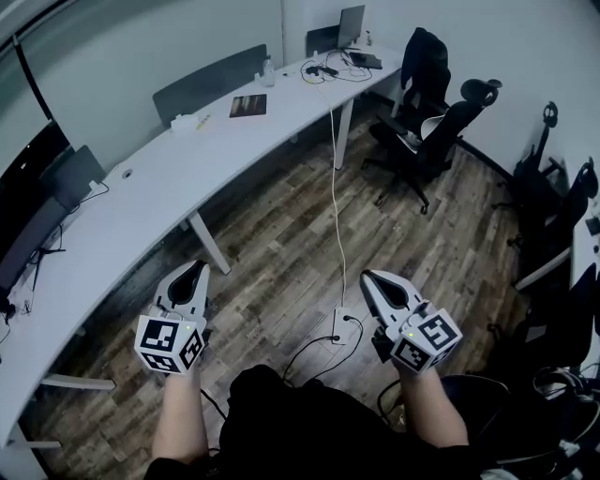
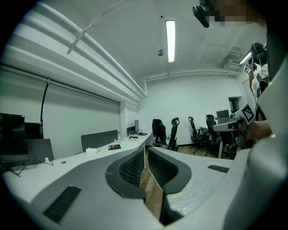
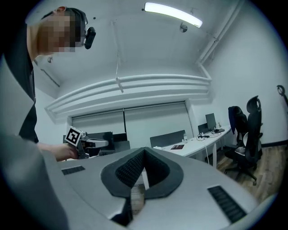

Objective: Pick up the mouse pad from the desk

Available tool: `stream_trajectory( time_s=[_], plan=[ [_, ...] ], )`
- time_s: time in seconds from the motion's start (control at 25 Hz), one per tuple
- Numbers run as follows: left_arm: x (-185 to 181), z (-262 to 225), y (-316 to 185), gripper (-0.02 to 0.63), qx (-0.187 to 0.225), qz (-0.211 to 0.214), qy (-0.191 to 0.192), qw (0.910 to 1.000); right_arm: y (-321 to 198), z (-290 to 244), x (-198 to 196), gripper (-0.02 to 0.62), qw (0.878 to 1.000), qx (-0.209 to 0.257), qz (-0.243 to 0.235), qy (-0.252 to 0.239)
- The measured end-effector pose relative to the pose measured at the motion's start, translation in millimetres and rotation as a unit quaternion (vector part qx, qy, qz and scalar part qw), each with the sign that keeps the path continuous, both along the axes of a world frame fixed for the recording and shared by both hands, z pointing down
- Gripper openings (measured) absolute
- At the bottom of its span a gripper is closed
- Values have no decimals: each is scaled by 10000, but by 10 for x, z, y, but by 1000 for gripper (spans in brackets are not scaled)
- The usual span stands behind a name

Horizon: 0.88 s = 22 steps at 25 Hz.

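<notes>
- Grippers: the left gripper (image 1: pixel 195 270) and the right gripper (image 1: pixel 372 278) are both clenched with nothing between the jaws, held side by side over the wooden floor (image 1: pixel 281 225).
- A floor socket (image 1: pixel 342 325) sits between them, with a white cable (image 1: pixel 334 187) running up to the desk.
- The long white desk (image 1: pixel 141 206) curves along the left, well apart from both grippers.
- The mouse pad (image 1: pixel 248 105), a dark rectangle, lies flat far down the desk, near a grey screen (image 1: pixel 208 82).
- Beyond it are tangled wires (image 1: pixel 323 70), a laptop (image 1: pixel 352 23) and black chairs (image 1: pixel 433 122).
</notes>
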<state>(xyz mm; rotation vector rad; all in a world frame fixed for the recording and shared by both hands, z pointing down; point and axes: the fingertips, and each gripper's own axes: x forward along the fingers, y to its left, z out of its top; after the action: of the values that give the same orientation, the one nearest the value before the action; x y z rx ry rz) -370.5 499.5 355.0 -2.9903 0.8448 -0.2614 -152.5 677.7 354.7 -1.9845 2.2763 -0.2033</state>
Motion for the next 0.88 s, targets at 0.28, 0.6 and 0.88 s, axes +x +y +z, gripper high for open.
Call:
stream_trajectory(
  time_s=[0.28,0.6,0.88],
  plan=[
    [130,116,-160,35,-162,-165,93,9997,-61,227,200,3,9992,-80,-124,-366],
    [516,301,-871,35,-309,-115,178,9993,-829,430,517,3,9985,-311,-242,-380],
    [1008,477,-1972,35,-516,56,258,9983,-1879,609,867,3,9971,-606,-271,-365]
  ],
)
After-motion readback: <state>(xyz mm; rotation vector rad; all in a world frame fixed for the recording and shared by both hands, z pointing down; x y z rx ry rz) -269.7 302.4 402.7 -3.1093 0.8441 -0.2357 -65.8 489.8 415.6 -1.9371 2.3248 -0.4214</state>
